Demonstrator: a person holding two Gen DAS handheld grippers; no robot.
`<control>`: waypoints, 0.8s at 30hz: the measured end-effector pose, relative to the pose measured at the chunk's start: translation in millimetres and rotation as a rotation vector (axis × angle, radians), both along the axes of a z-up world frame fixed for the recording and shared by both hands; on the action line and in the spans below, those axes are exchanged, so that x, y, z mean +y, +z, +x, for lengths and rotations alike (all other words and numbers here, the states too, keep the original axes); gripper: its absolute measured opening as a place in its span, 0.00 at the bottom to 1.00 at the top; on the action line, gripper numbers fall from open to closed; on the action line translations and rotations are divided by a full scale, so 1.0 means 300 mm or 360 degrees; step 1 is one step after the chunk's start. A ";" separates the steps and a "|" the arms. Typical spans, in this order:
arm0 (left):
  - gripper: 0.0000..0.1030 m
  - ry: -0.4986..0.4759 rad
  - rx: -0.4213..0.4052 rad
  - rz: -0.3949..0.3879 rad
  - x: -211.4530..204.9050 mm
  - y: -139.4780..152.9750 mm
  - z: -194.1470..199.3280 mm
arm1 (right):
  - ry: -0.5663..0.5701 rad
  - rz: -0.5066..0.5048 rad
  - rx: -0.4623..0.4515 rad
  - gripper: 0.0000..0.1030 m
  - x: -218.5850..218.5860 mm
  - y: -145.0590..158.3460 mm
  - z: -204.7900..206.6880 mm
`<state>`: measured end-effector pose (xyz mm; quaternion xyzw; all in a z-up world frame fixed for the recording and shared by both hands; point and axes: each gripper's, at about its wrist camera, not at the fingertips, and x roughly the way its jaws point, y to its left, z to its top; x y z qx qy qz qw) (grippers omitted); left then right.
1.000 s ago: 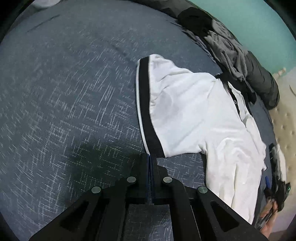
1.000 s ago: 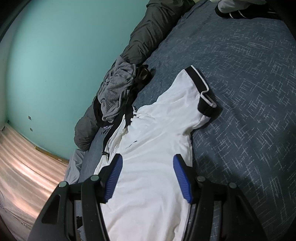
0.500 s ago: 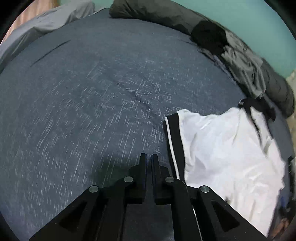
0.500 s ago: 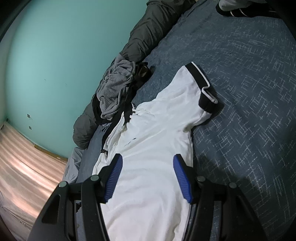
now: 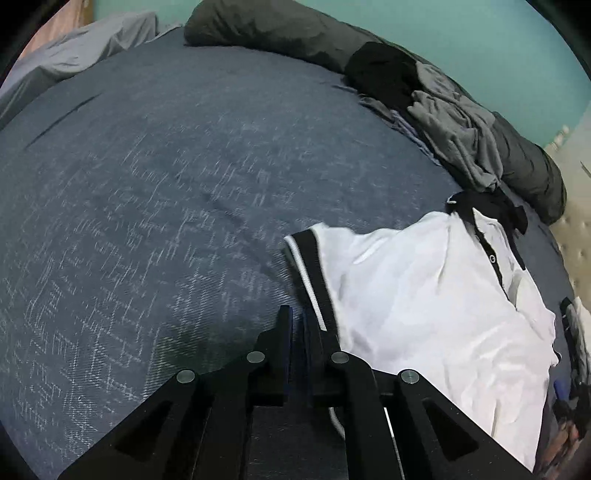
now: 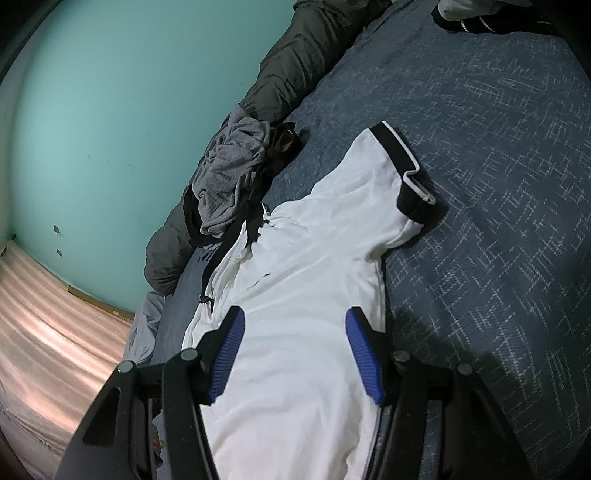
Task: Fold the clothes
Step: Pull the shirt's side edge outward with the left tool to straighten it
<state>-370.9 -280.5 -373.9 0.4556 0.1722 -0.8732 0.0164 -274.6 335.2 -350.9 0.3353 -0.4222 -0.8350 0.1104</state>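
A white polo shirt [image 6: 314,258] with black collar and black, white-edged sleeve cuffs lies spread on the dark blue bed [image 6: 498,184]. My right gripper [image 6: 295,350] hovers open over the shirt's body, its blue pads [image 6: 229,350] apart with white cloth showing between them. In the left wrist view the shirt [image 5: 424,295] lies at the right, its sleeve cuff [image 5: 314,269] running down beside my left gripper [image 5: 297,321]. That gripper is shut to a thin slit, and I see no cloth in it. The cuff's lower end passes under its right finger.
A heap of grey and black clothes [image 5: 454,122] lies against a dark rolled duvet [image 5: 280,33] along the teal wall. Another black-and-white garment [image 6: 465,18] sits at the bed's far end. A hand [image 5: 565,439] shows at the left view's right edge.
The left gripper has swung away from the cuff's corner, so the shirt now sits lower and further right in its view. Its fingers show a thin slit. The right gripper has not moved.
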 end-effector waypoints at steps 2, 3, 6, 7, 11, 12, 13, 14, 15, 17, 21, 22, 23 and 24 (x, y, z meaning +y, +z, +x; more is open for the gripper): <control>0.06 -0.0031 -0.0002 -0.0022 0.027 0.005 -0.017 | -0.0002 0.0001 0.0001 0.56 0.001 0.001 0.001; 0.06 -0.0060 -0.0003 -0.0041 0.044 0.007 -0.027 | -0.0003 0.0002 0.0002 0.56 0.002 0.001 0.002; 0.06 -0.0106 -0.0016 -0.0081 0.068 0.006 -0.041 | -0.0005 0.0001 0.0001 0.56 0.004 0.001 0.002; 0.06 -0.0103 -0.0022 -0.0089 0.067 0.004 -0.045 | -0.0005 0.0000 -0.0001 0.56 0.005 0.000 0.002; 0.13 -0.0062 -0.0023 -0.0123 0.065 0.001 -0.073 | -0.0007 -0.0001 -0.0003 0.56 0.006 0.001 0.002; 0.20 -0.0049 -0.0020 -0.0129 0.063 0.003 -0.080 | -0.0008 -0.0001 -0.0003 0.56 0.007 0.001 0.002; 0.23 -0.0038 -0.0020 -0.0126 0.059 0.004 -0.087 | -0.0008 0.0000 -0.0004 0.56 0.007 0.000 0.002; 0.28 -0.0027 -0.0020 -0.0121 0.054 0.004 -0.094 | -0.0008 0.0000 -0.0006 0.56 0.007 -0.001 0.001; 0.29 -0.0019 -0.0022 -0.0125 0.049 0.004 -0.102 | -0.0008 0.0000 -0.0008 0.56 0.008 -0.003 0.001; 0.29 0.0001 -0.0025 -0.0142 0.041 0.005 -0.118 | -0.0008 0.0001 -0.0012 0.56 0.009 -0.006 0.000; 0.30 0.0054 -0.0032 -0.0175 0.022 0.000 -0.141 | -0.0008 0.0005 -0.0014 0.56 0.009 -0.007 0.000; 0.30 0.0064 -0.0034 -0.0179 0.016 -0.003 -0.142 | -0.0008 0.0006 -0.0014 0.56 0.010 -0.007 0.000; 0.30 0.0069 -0.0033 -0.0179 0.011 -0.005 -0.144 | -0.0009 0.0006 -0.0013 0.56 0.010 -0.007 0.000; 0.30 0.0072 -0.0032 -0.0177 0.007 -0.007 -0.147 | -0.0009 0.0007 -0.0014 0.56 0.011 -0.007 0.000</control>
